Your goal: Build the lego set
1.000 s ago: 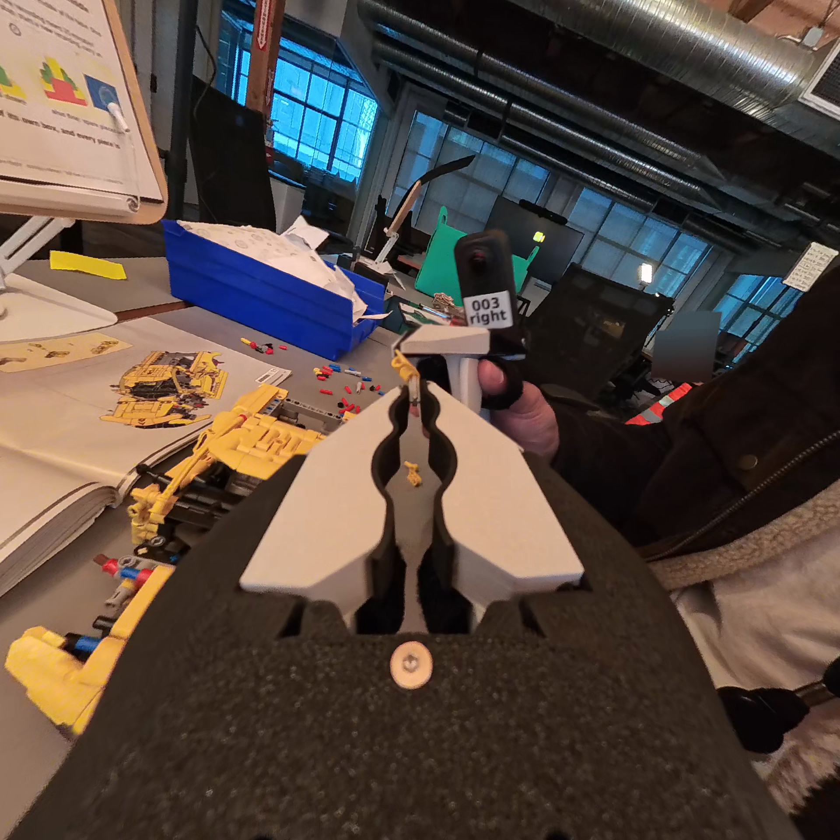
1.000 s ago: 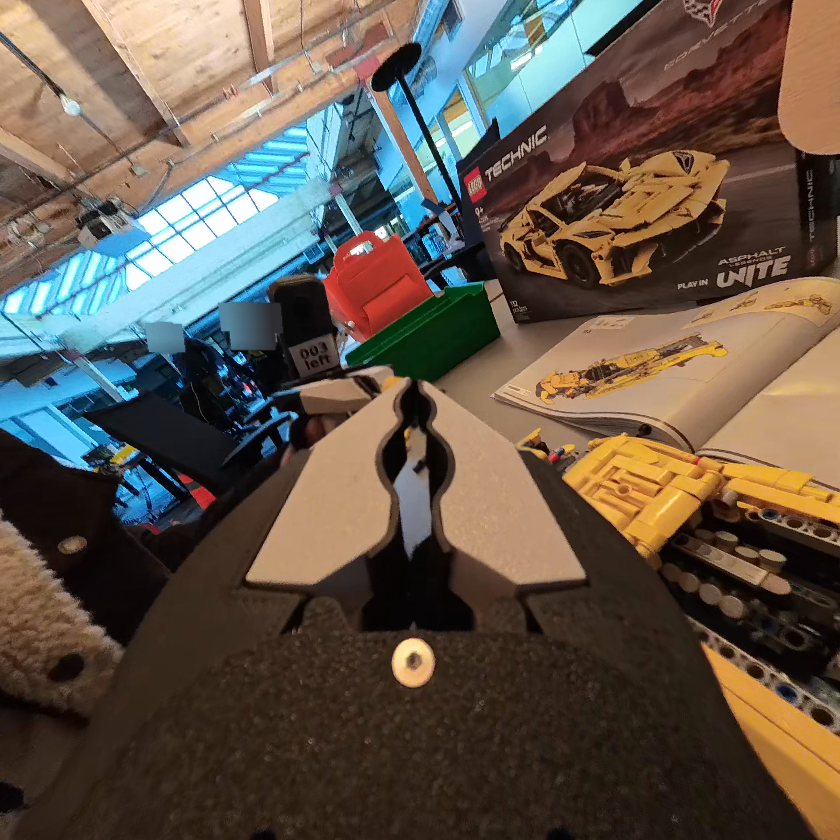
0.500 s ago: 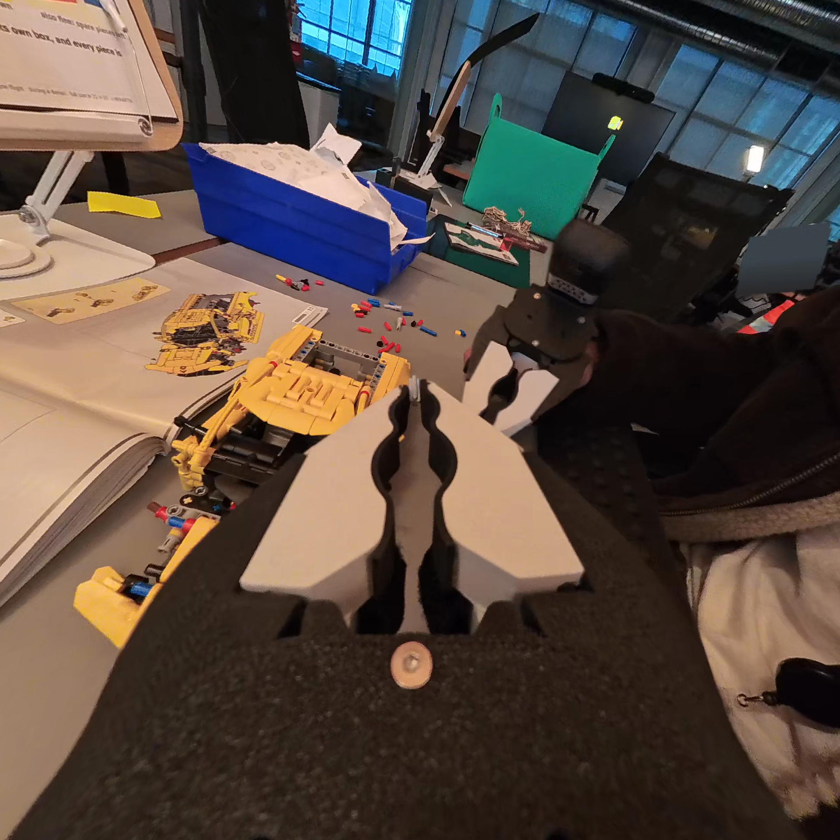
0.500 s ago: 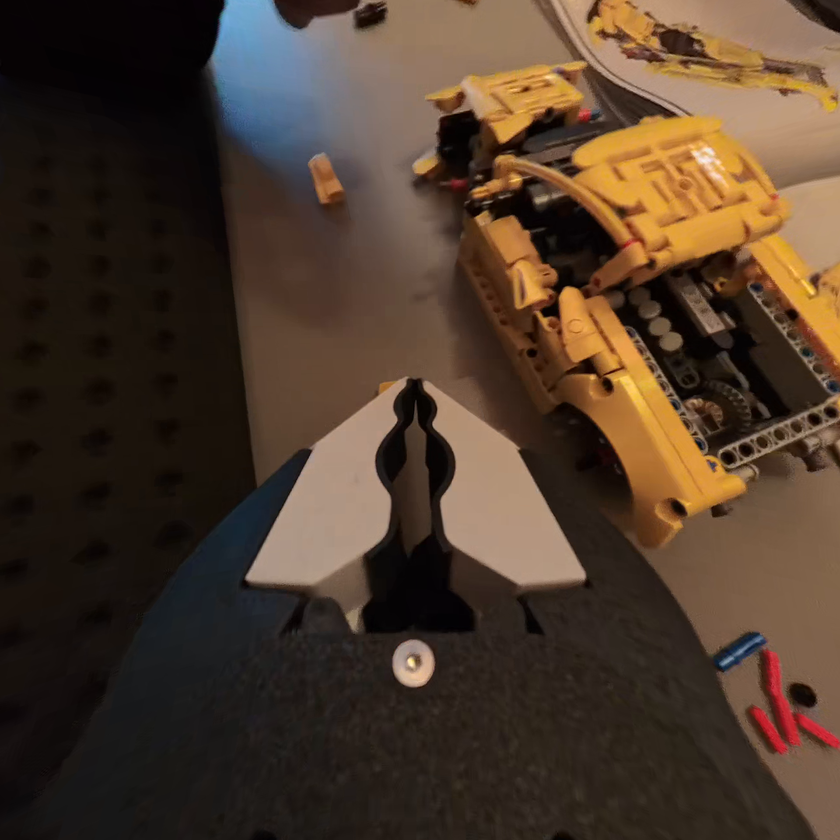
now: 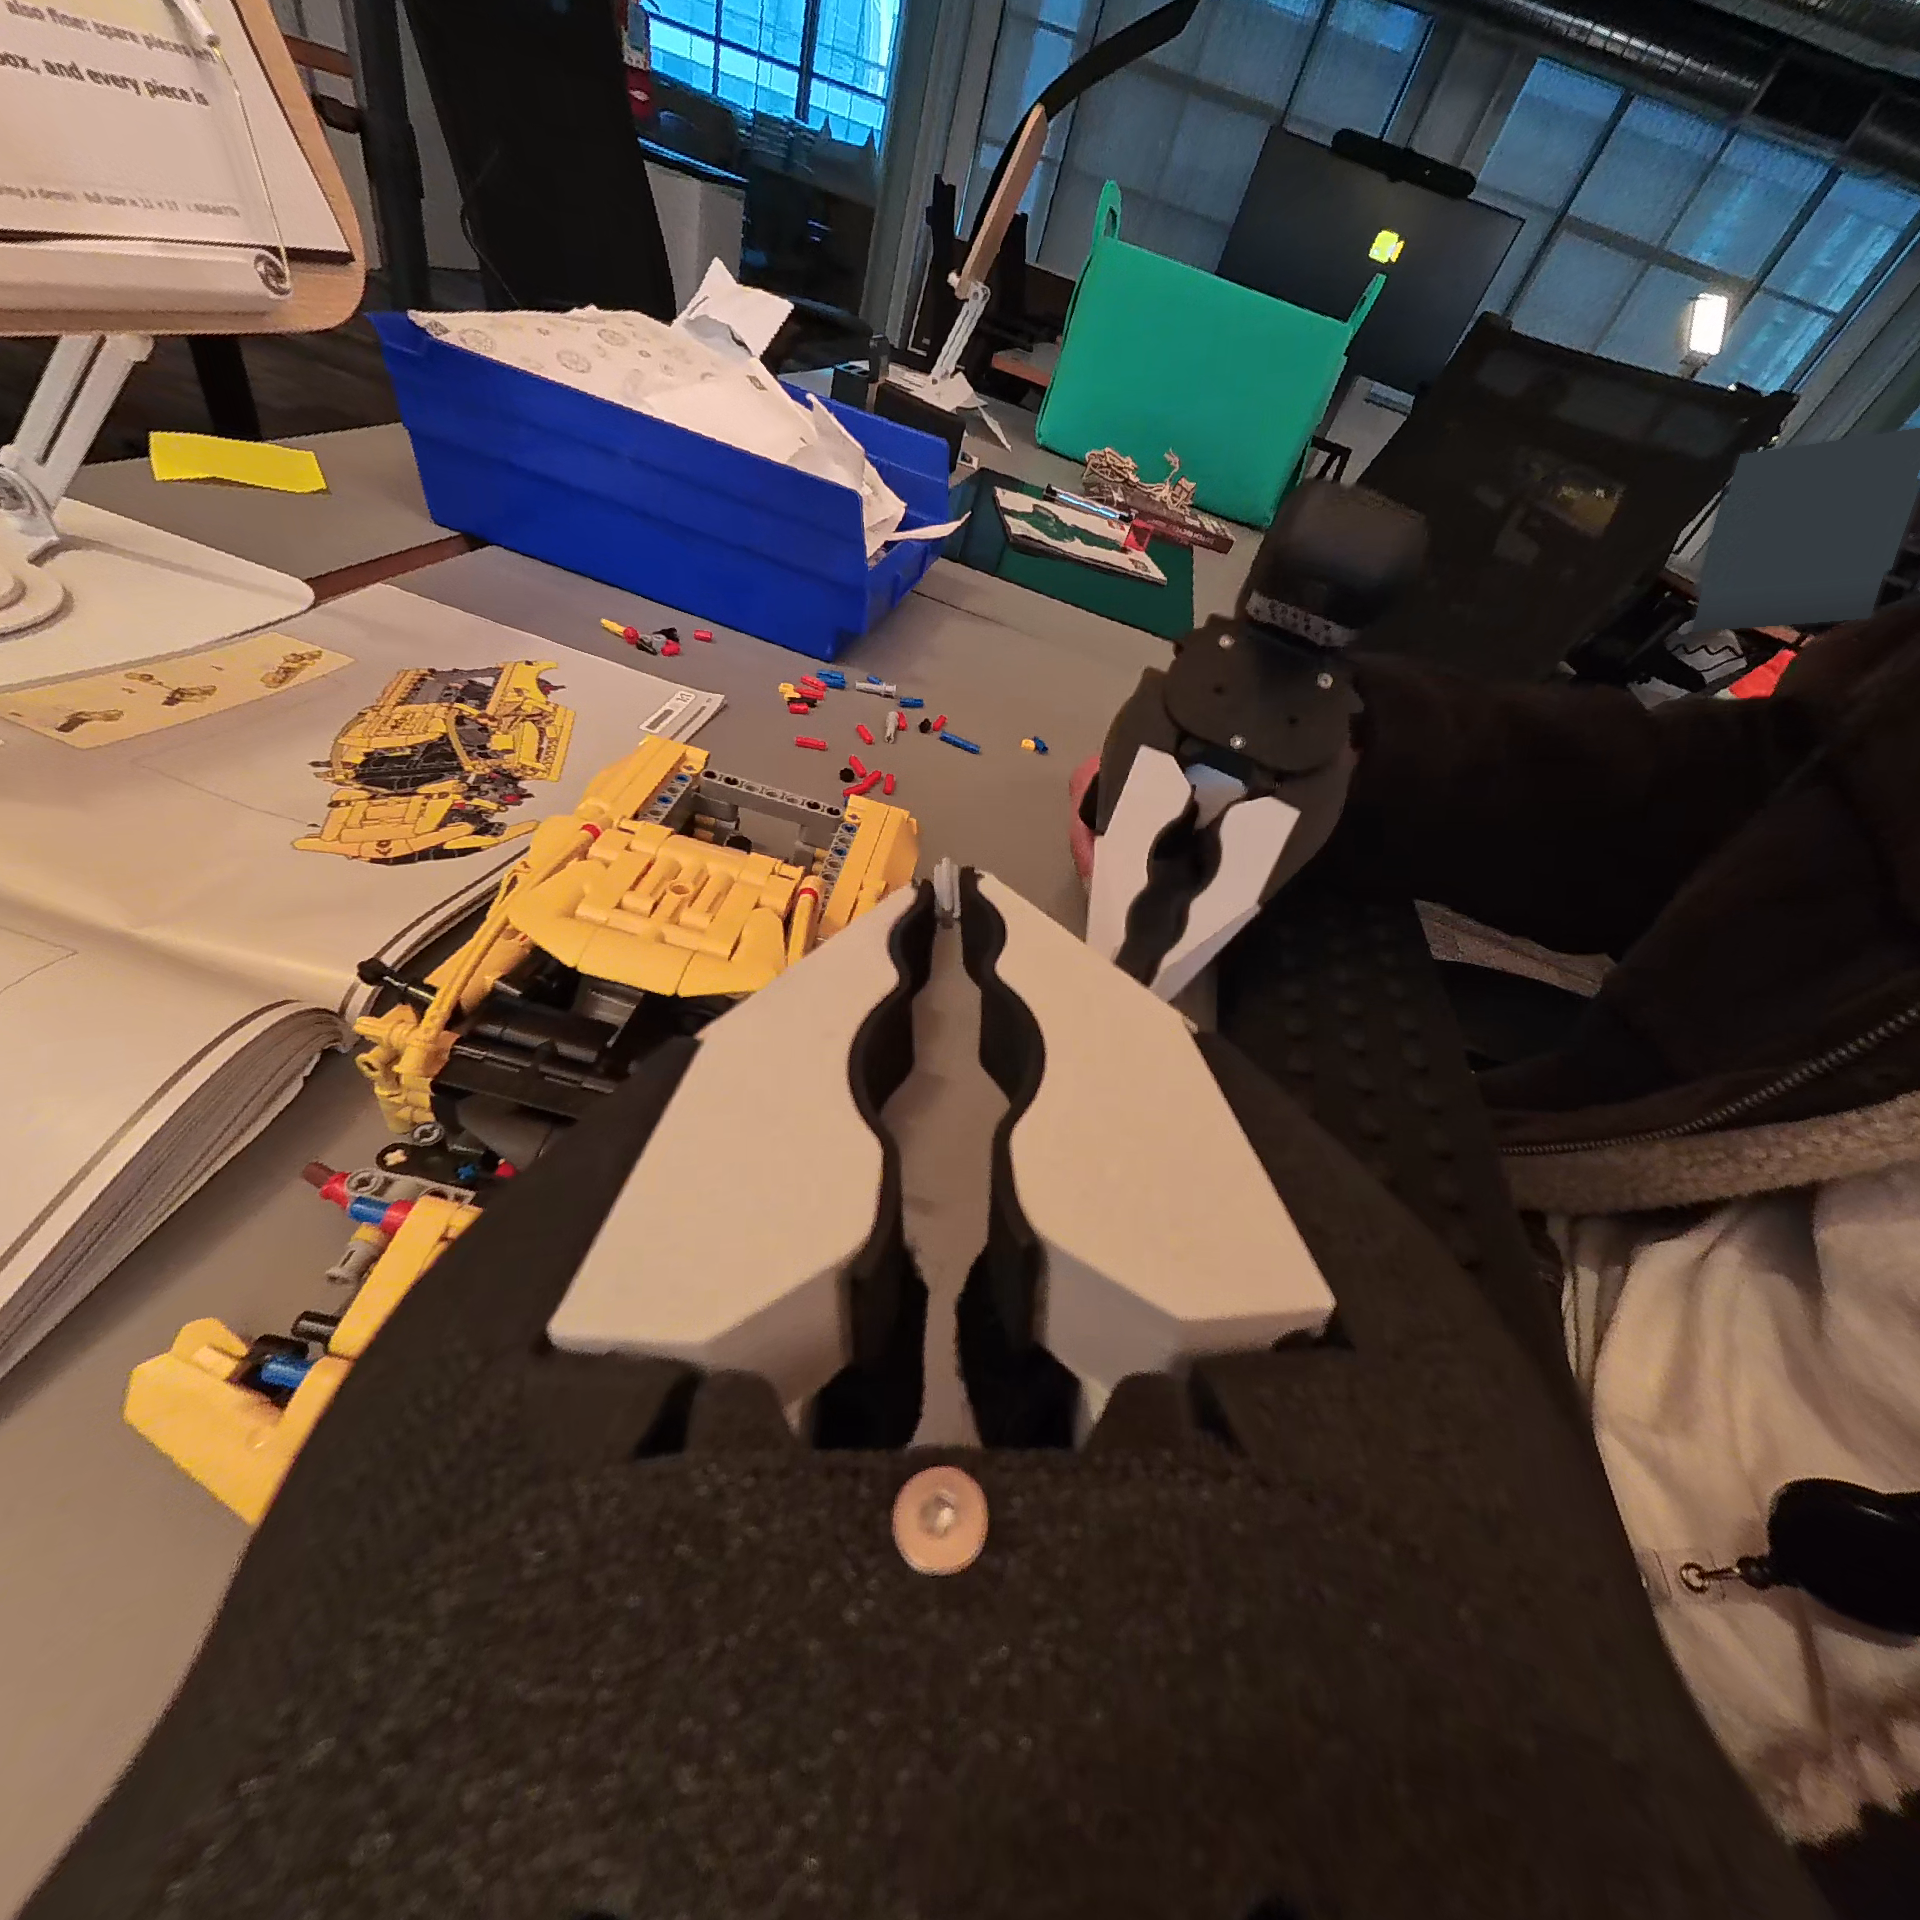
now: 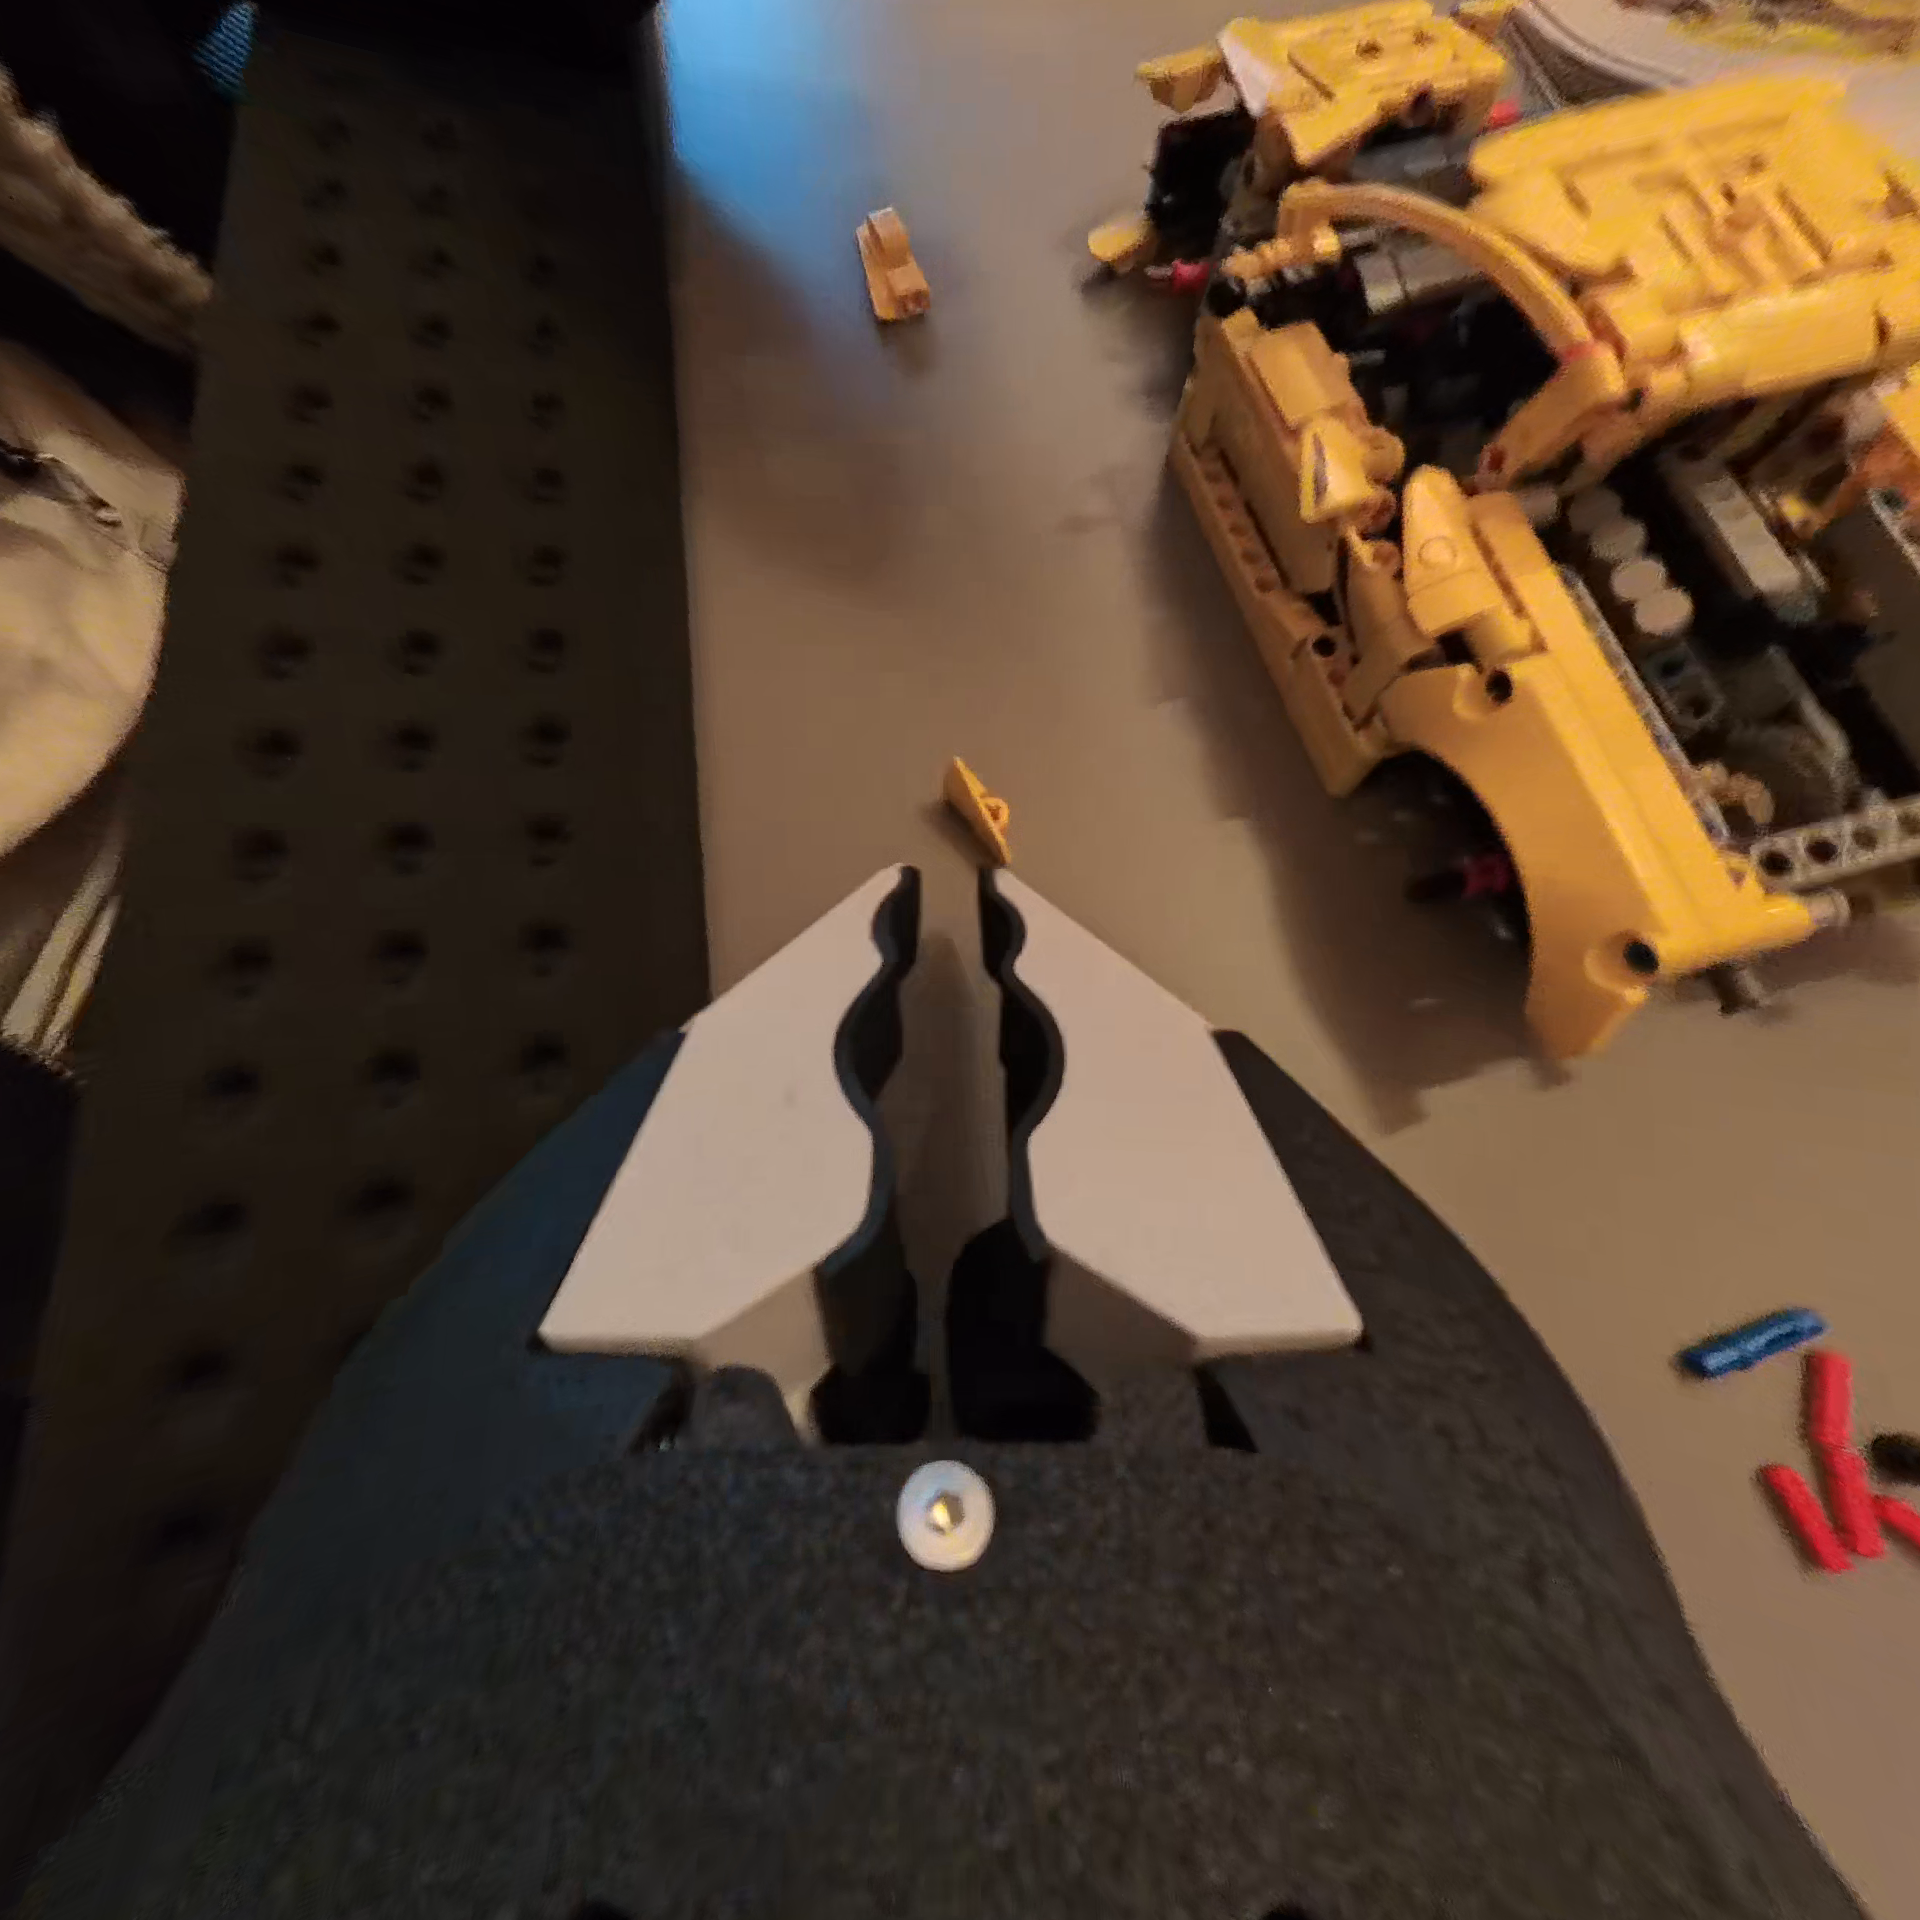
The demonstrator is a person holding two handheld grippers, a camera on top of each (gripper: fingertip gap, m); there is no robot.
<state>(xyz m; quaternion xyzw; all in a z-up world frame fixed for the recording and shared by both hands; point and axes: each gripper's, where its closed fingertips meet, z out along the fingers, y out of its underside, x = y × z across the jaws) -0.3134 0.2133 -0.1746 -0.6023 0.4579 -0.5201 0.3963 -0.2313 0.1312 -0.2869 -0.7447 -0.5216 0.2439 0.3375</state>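
- Instruction book (image 5: pixel 156 883) lay open at far left of table (image 5: pixel 987 644), pic of the yellow model facing up.
- Yellow car build (image 5: pixel 665 914) sat just right of the book, half done: grey frame + black guts exposed at the far end. A separate yellow sub-assy (image 5: pixel 239 1403) lay near the table edge, apart from it.
- Left gripper (image 5: pixel 948 894) hovered above the car's near-right side, pointing fwd and slightly down. Jaws pinched on a small light-grey pin (image 5: pixel 945 888), only its tip poking out.
- Loose red/blue pins (image 5: pixel 873 727) were scattered behind the car, blue bin (image 5: pixel 665 520) farther back.
- Right gripper (image 6: pixel 948 873) pointed steeply down at the table, right of the car, tips near the surface. Jaws slightly parted, holding nothing.
- Small yellow piece (image 6: pixel 979 810) lay on the table just beyond its tips, by the right finger; not touching, as far as I could tell. A 2nd yellow bit (image 6: pixel 894 265) lay well beyond, near the dark perforated mat (image 6: pixel 416 623).
- Judgement: step in hand was prob. picking that small piece. To do it well: widen jaws a bit, shift tips fwd + slightly right so the piece sits between them, close gently. It's tiny and wedge-like, so it could squirt out or spin.
- Keep the left steady; the pin grip looked shallow.
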